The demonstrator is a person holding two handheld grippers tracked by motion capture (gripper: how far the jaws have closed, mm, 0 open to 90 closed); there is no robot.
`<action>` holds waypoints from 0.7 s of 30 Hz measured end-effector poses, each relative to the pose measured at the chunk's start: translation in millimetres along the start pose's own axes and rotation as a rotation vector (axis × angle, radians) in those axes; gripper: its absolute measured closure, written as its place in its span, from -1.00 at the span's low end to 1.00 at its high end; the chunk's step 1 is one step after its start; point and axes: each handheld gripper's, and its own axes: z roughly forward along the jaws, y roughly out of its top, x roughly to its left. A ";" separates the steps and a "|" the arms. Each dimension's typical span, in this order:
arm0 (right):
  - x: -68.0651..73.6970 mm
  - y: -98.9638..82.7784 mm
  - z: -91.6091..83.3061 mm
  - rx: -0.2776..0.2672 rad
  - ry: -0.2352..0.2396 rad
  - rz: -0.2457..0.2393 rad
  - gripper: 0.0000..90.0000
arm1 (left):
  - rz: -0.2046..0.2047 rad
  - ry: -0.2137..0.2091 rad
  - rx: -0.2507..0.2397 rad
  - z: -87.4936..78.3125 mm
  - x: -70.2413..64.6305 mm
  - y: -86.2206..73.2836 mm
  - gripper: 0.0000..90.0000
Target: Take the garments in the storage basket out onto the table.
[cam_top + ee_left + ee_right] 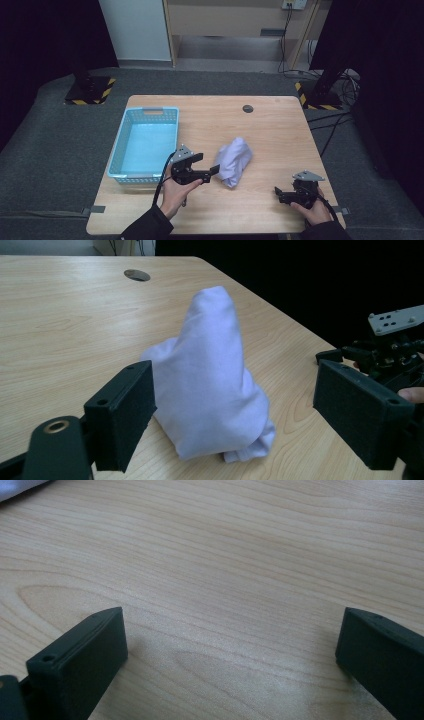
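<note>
A white cloth [234, 161] sits bunched up in a lump near the middle of the wooden table [270, 130]. In the left gripper view it stands up like a little hill [212, 385]. The left gripper [207, 166] is right beside the cloth, and its 2 jaws are spread wide with the cloth between them, not pinching it. The right gripper [280, 194] rests low near the front right corner of the table, well apart from the cloth. Its 2 jaws are spread wide too, with bare wood between them. A light blue basket [120, 150] sits on the left side of the table.
</note>
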 end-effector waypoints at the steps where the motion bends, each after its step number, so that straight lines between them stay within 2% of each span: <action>1: 0.1 0.0 0.0 0.000 0.000 0.002 -0.99 | 0.004 0.005 0.003 -0.3 0.0 -1.5 -0.64; 21: 0.1 0.0 0.0 0.000 0.000 0.001 -0.99 | 0.047 0.034 0.029 -8.4 -1.1 -21.1 -0.64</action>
